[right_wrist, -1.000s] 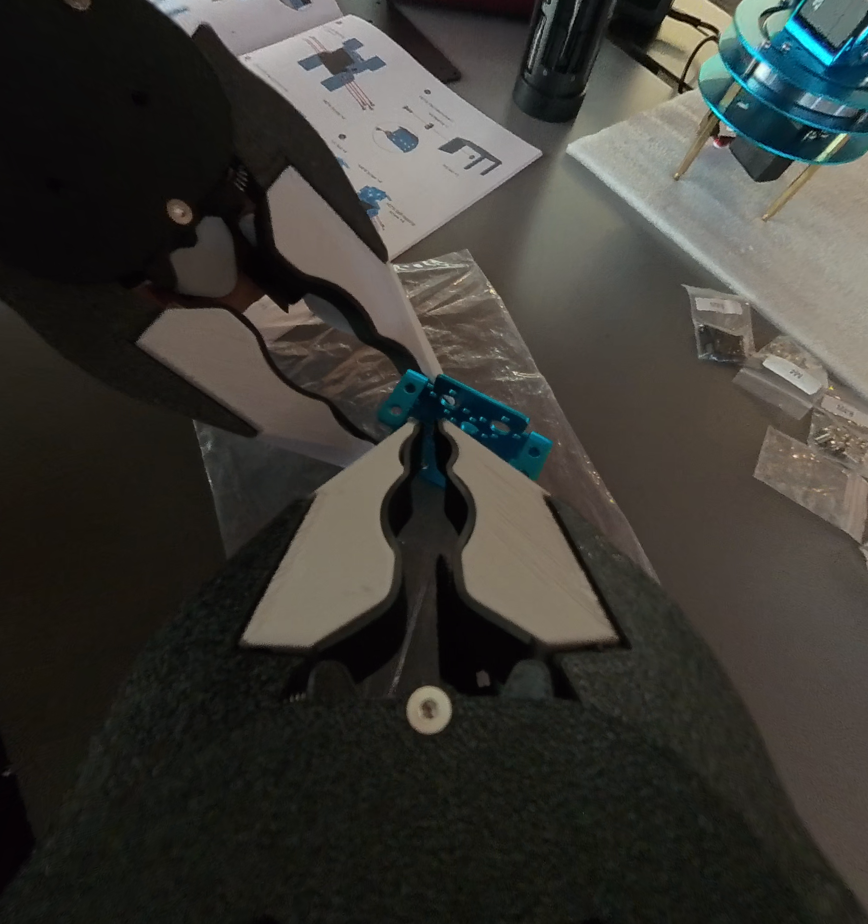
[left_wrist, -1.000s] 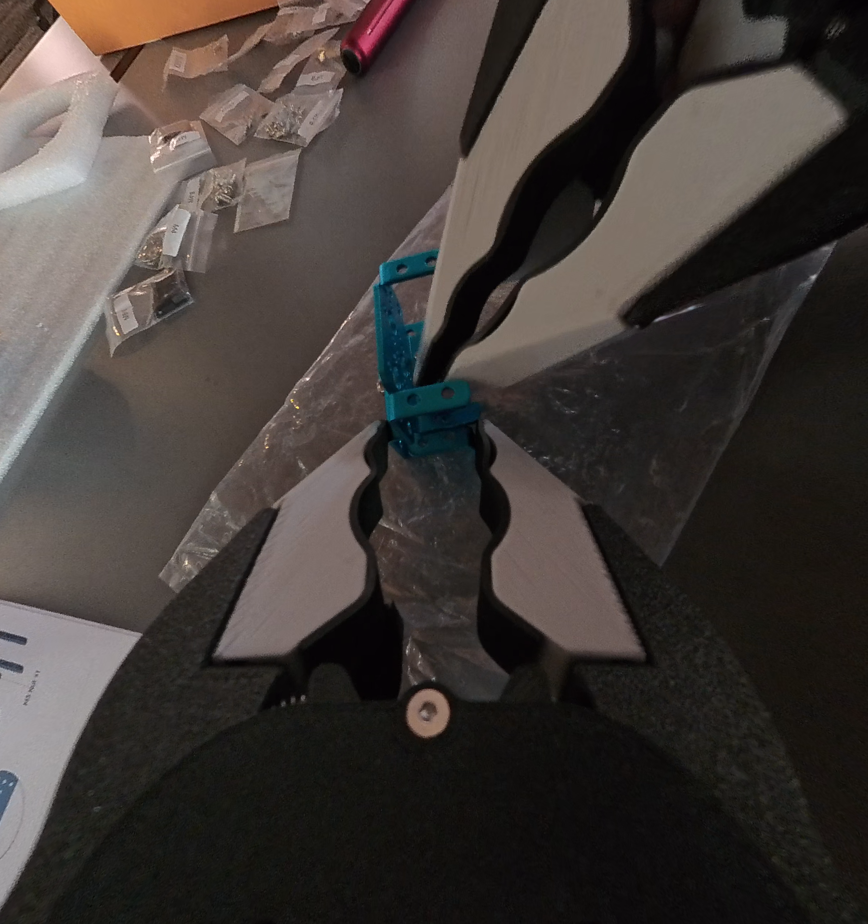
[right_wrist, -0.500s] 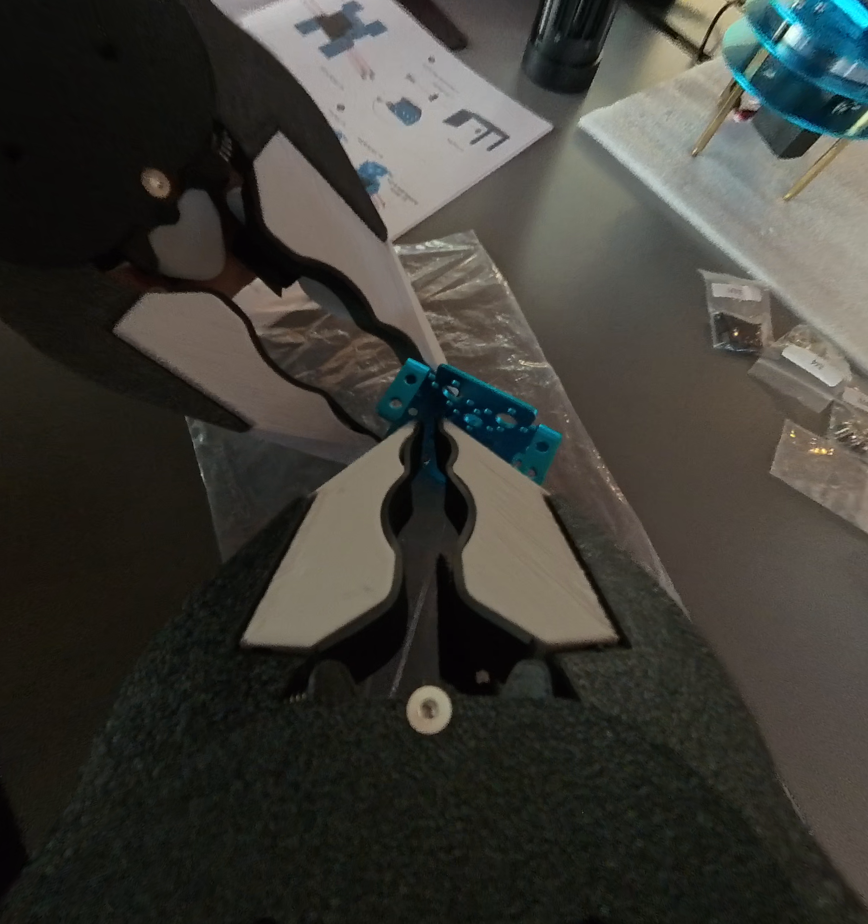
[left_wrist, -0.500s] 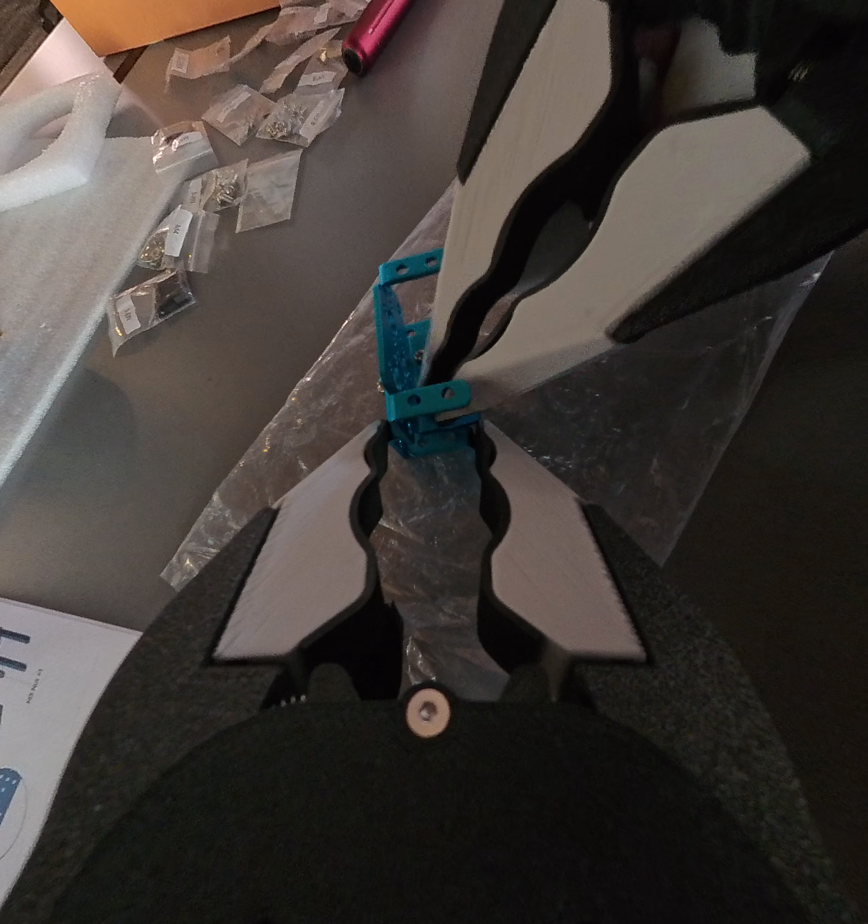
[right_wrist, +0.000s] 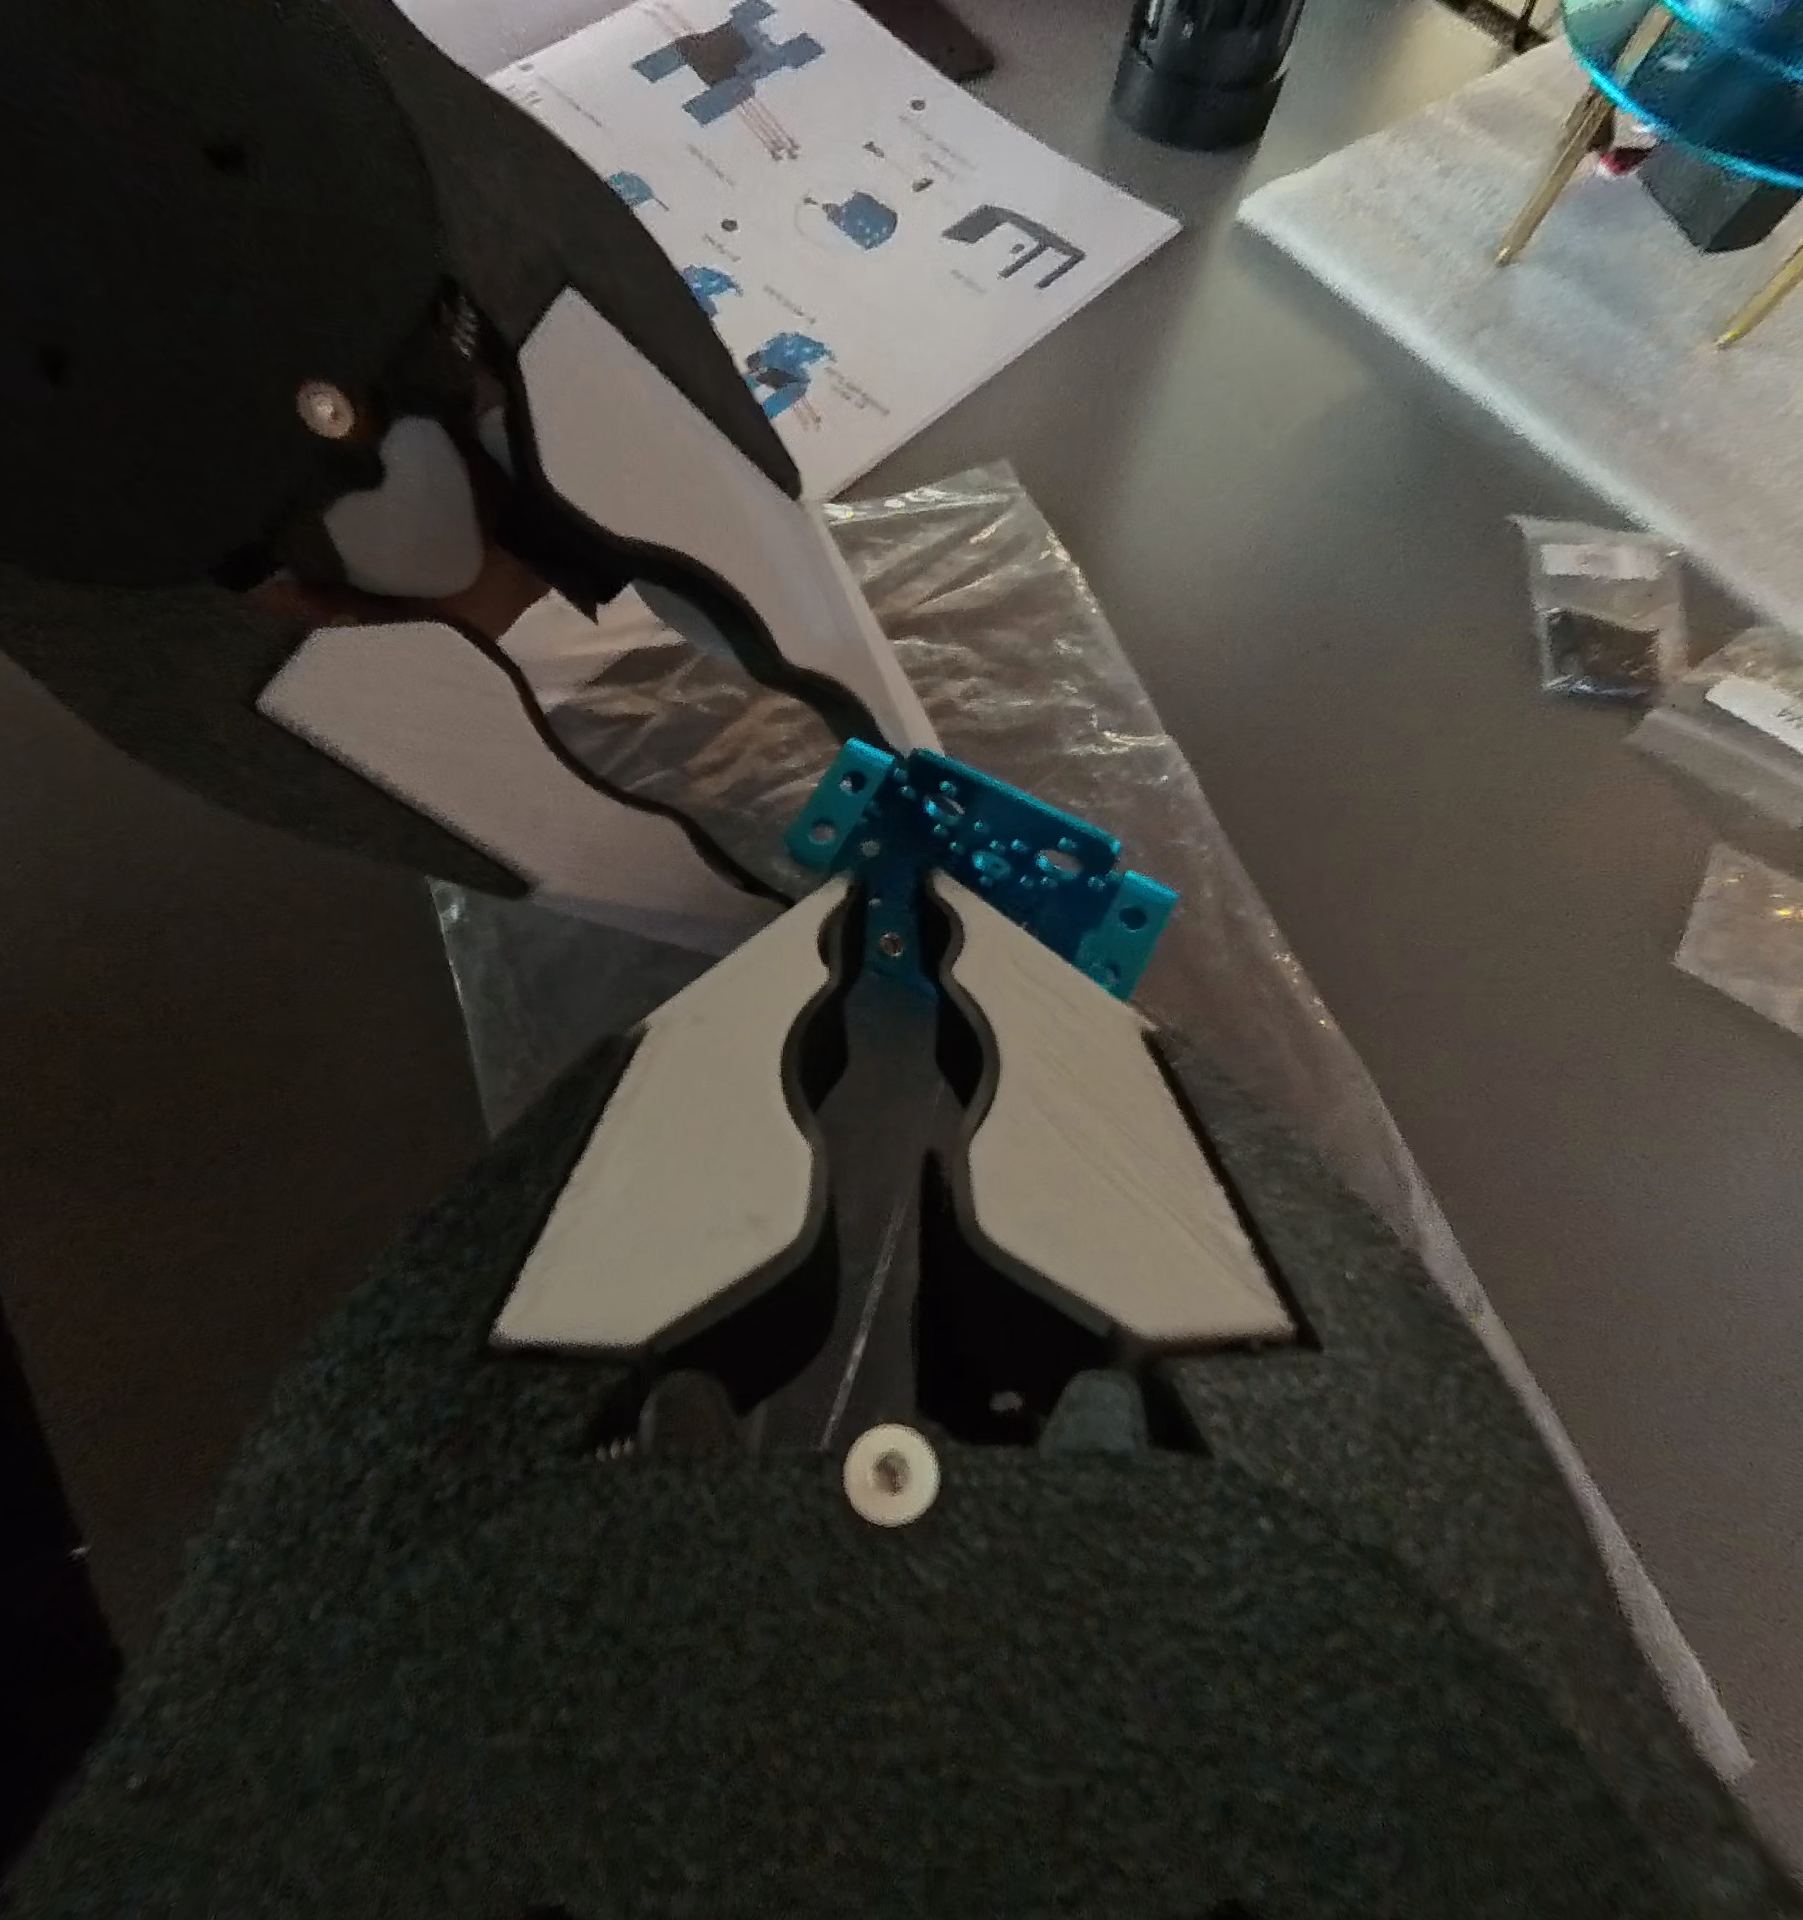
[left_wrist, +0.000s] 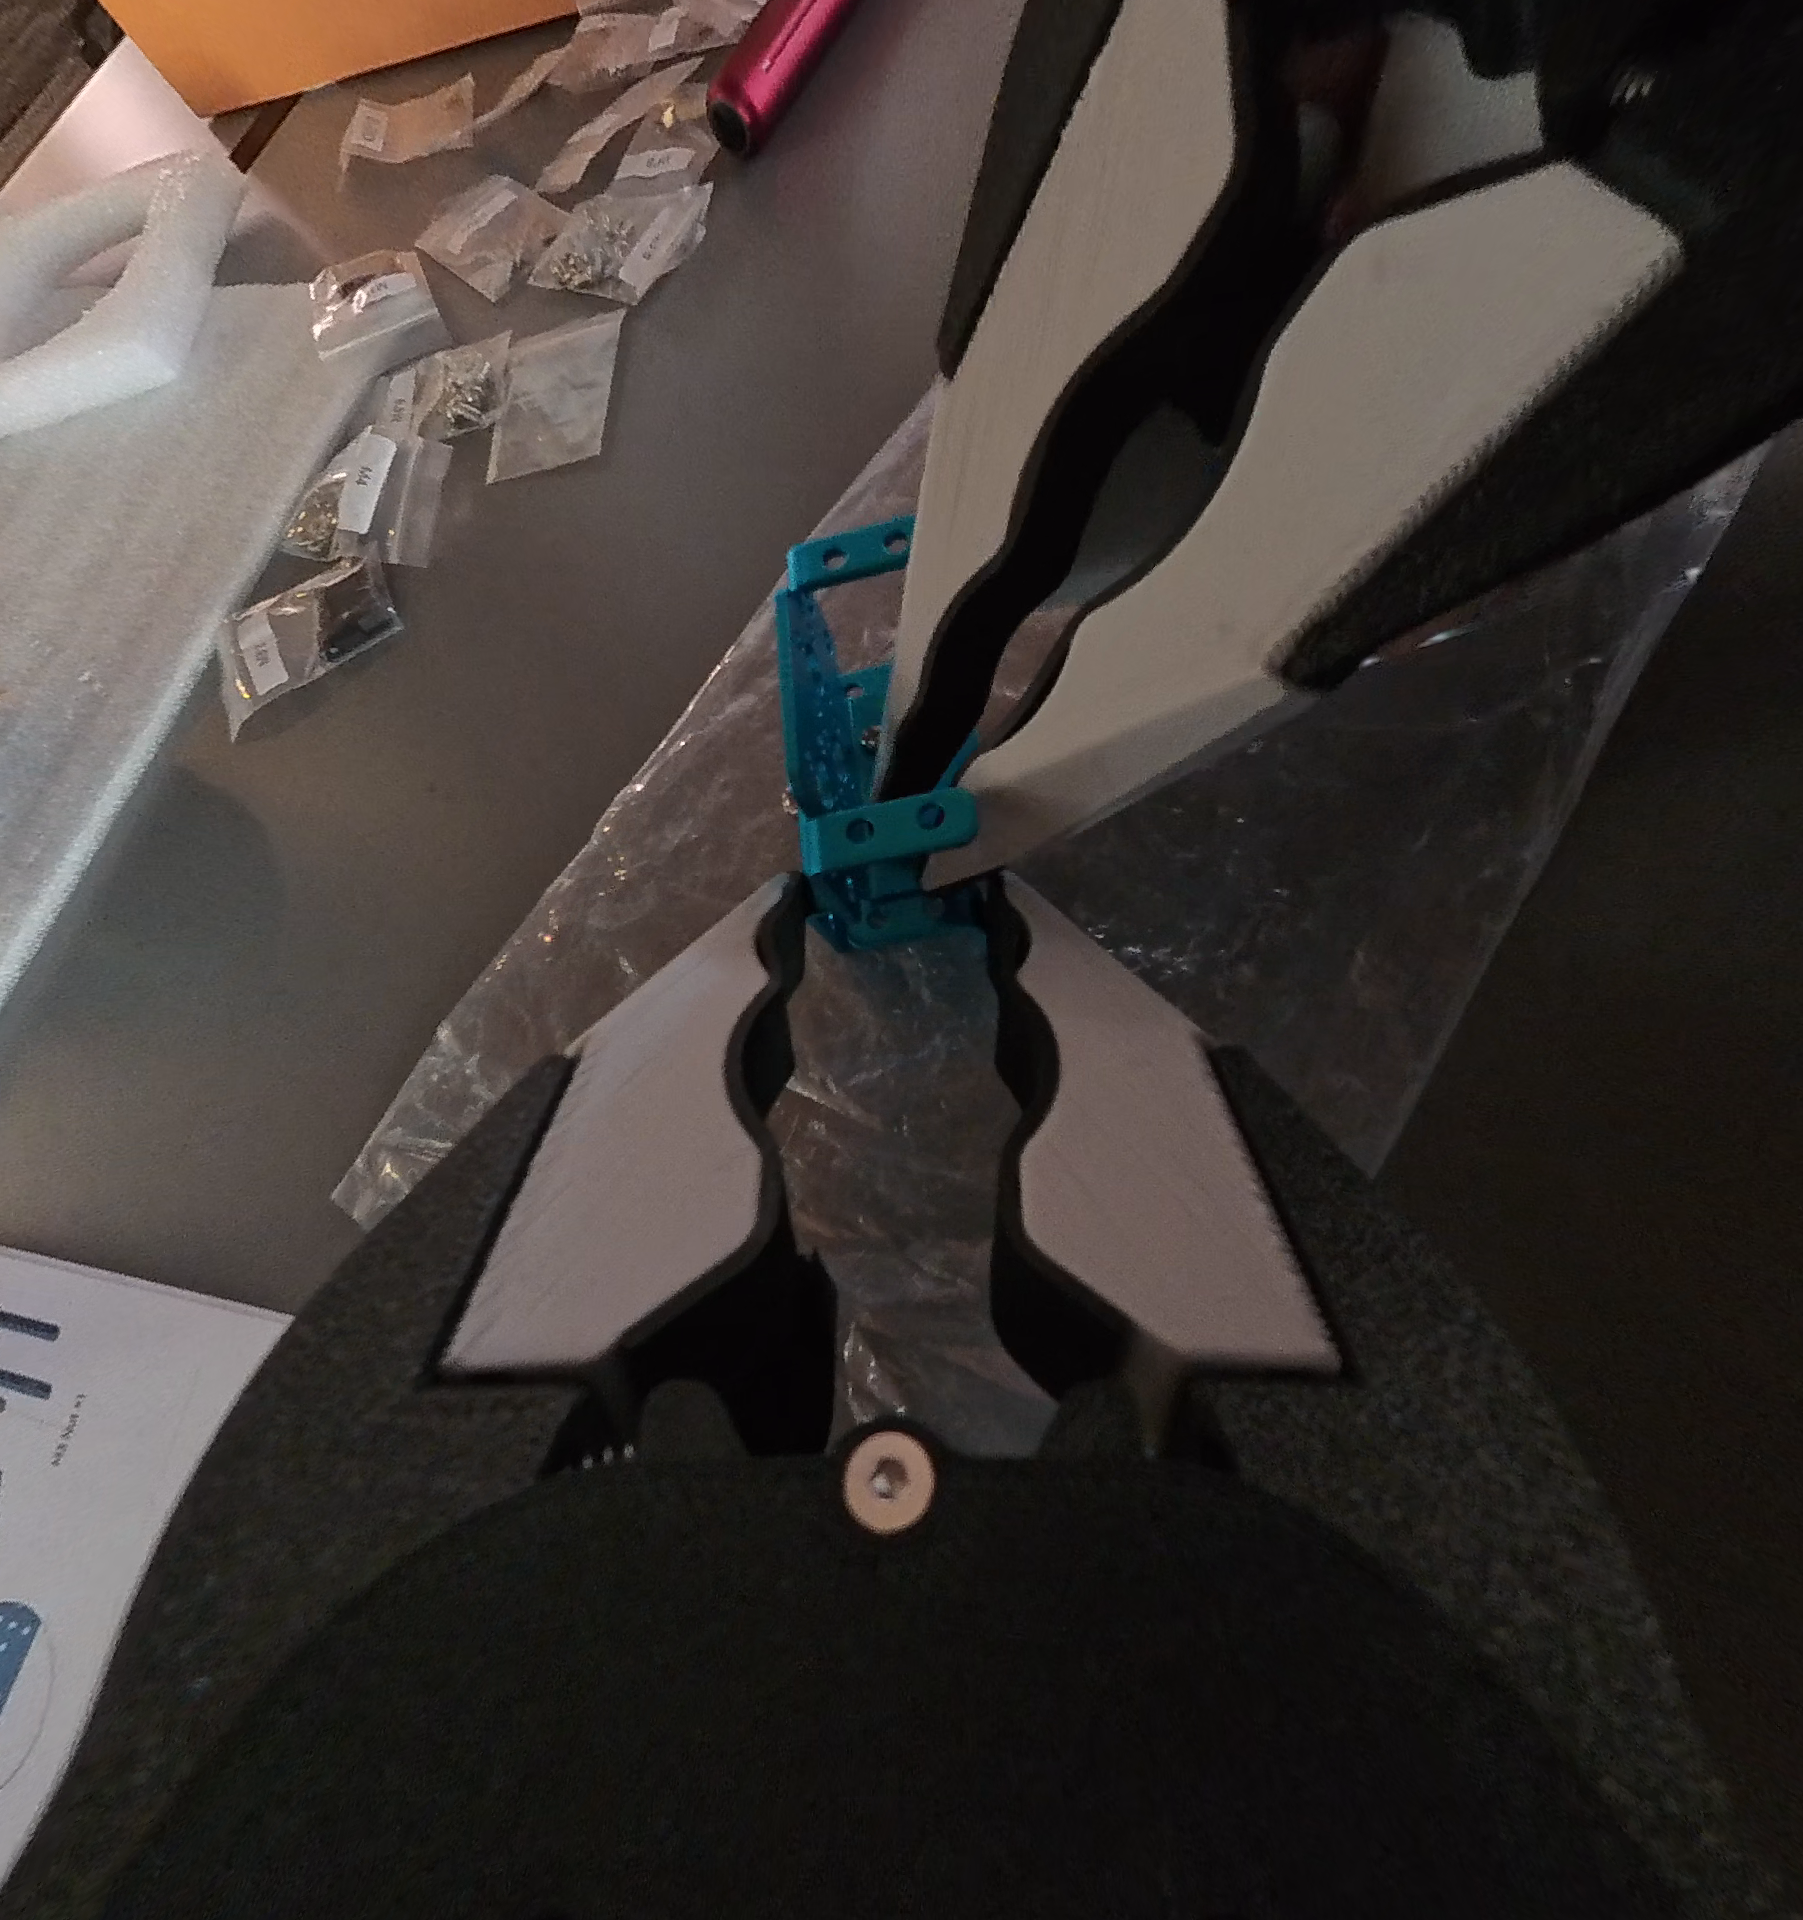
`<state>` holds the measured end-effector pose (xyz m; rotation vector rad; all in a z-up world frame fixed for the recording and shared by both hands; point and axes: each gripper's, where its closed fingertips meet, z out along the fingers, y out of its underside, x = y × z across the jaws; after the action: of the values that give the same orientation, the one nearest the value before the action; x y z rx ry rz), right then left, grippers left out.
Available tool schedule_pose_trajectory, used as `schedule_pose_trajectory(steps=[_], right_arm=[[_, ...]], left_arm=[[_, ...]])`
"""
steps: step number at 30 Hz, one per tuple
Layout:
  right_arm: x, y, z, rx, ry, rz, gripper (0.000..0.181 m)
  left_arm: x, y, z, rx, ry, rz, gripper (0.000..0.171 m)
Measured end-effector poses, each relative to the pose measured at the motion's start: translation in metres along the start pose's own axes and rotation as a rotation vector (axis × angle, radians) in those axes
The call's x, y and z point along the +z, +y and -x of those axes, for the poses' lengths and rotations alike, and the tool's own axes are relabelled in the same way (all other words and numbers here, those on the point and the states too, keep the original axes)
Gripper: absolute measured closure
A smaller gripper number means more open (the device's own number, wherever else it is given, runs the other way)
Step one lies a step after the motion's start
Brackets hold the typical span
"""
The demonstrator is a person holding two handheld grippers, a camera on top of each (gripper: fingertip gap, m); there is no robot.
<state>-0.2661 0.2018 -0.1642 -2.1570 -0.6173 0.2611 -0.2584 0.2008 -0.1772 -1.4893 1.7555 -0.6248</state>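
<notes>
A blue perforated metal bracket (left_wrist: 824,717) with bent flanges is held above a clear plastic bag (left_wrist: 1240,935) on the grey table. My left gripper (left_wrist: 892,899) is shut on the bracket's near end. My right gripper (left_wrist: 933,800) comes down from the upper right and pinches the bracket just above the left one. In the right wrist view, my right gripper (right_wrist: 892,894) is shut on a thin blue tab of the bracket (right_wrist: 1011,842). The left gripper (right_wrist: 772,883) meets it from the upper left, over the bag (right_wrist: 1032,644).
Several small bags of screws (left_wrist: 523,239) lie beside a white foam sheet (left_wrist: 45,520) and a magenta cylinder (left_wrist: 772,73). An open manual (right_wrist: 876,208), a black cylinder (right_wrist: 1198,73) and a blue round assembly on gold legs (right_wrist: 1728,104) on foam stand beyond. Less than 4 cm separates the two grippers' tips. The right tips stand about 25 centimeters off the magenta cylinder (left_wrist: 772,73).
The right gripper has tilted slightly and the far table things have slid up in its view. A sliver of blue now shows between its tips. Both grippers keep hold of the bracket.
</notes>
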Motion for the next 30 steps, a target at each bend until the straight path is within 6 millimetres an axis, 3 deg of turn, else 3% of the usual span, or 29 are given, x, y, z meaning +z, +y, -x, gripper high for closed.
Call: schedule_pose_trajectory(steps=[11,14,19,30], right_arm=[[-0.0048,-0.0067,-0.0022,-0.005,0.005,-0.024,0.171],[-0.0068,-0.0050,-0.0076,0.010,0.060,-0.032,0.181],[-0.0072,-0.0041,-0.0086,0.001,0.117,-0.046,0.181],[0.0006,-0.0015,-0.0068,0.062,0.057,-0.016,0.181]], left_arm=[[0.0002,0.0002,0.0000,0.002,-0.001,0.000,0.137],[0.0003,0.0001,0.0000,0.002,0.000,0.000,0.137],[0.0003,0.0001,-0.0002,0.003,-0.002,0.000,0.137],[0.0004,-0.0001,0.0000,0.004,-0.005,0.000,0.137]])
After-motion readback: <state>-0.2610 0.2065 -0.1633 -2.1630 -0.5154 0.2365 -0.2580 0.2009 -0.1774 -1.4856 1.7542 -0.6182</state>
